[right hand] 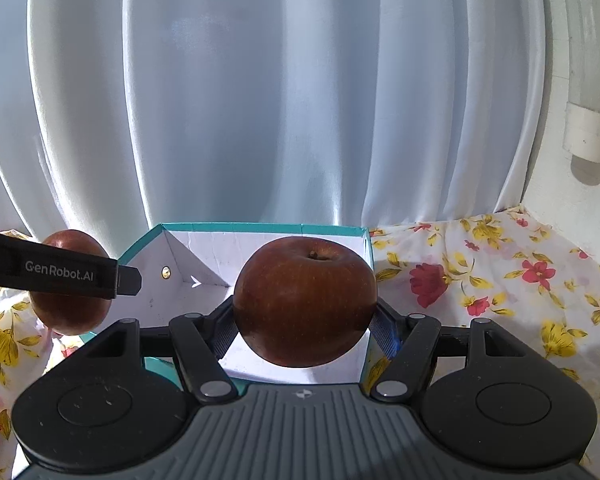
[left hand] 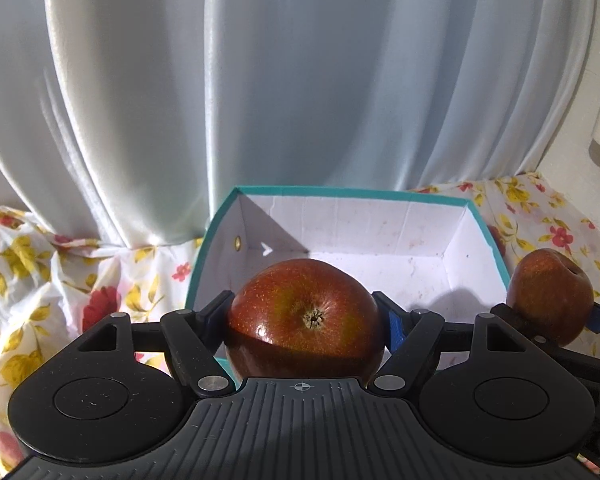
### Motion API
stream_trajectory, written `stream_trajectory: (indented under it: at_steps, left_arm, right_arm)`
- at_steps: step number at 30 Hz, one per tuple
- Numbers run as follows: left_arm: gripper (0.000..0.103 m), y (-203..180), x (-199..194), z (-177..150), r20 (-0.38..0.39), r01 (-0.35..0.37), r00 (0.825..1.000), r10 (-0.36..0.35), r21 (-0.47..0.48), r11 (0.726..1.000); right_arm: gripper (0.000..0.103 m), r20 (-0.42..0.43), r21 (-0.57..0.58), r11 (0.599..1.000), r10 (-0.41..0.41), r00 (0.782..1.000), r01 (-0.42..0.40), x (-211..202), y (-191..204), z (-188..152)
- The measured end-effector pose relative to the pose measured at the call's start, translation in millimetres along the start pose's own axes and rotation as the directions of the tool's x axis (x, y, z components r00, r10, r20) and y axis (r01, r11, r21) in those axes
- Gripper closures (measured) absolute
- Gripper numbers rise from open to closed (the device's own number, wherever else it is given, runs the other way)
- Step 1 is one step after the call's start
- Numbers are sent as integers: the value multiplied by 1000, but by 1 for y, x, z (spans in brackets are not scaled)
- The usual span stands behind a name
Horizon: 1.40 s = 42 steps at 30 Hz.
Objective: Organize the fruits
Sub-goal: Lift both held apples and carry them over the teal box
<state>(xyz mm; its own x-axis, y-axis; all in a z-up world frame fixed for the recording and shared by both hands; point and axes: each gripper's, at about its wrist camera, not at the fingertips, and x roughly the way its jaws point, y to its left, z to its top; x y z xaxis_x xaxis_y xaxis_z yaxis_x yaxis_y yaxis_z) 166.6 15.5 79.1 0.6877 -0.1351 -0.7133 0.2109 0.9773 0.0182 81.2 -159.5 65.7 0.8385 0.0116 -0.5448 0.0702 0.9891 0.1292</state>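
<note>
My left gripper (left hand: 305,312) is shut on a dark red apple (left hand: 304,320), its blossom end facing the camera, held at the near edge of a teal box with a white inside (left hand: 340,232). My right gripper (right hand: 305,304) is shut on a second dark red apple (right hand: 305,300), stem up, held over the same box (right hand: 260,236). The right gripper's apple shows at the right of the left wrist view (left hand: 550,296). The left gripper's apple shows at the left of the right wrist view (right hand: 70,312), partly behind a black finger (right hand: 60,270).
The box stands on a white cloth with red and yellow flowers (right hand: 500,280), also in the left wrist view (left hand: 40,280). A pale curtain (left hand: 300,80) hangs right behind the box. A white wall with a pipe (right hand: 588,132) is at the far right.
</note>
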Motion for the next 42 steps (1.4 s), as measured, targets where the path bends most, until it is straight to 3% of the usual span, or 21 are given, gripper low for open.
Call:
stream_trajectory:
  at_steps: [16, 30, 42]
  left_arm:
    - [25, 6, 46, -9, -92, 0, 996, 1, 5, 1000]
    - [25, 5, 70, -9, -115, -9, 993, 10, 9, 1000]
    - [25, 4, 90, -13, -170, -18, 985, 19, 9, 1000]
  right_arm:
    - [34, -68, -8, 1000, -30, 997, 29, 35, 4, -8]
    - [34, -133, -27, 999, -29, 991, 25, 64, 6, -19]
    - [34, -124, -104, 993, -68, 990, 56, 72, 13, -21]
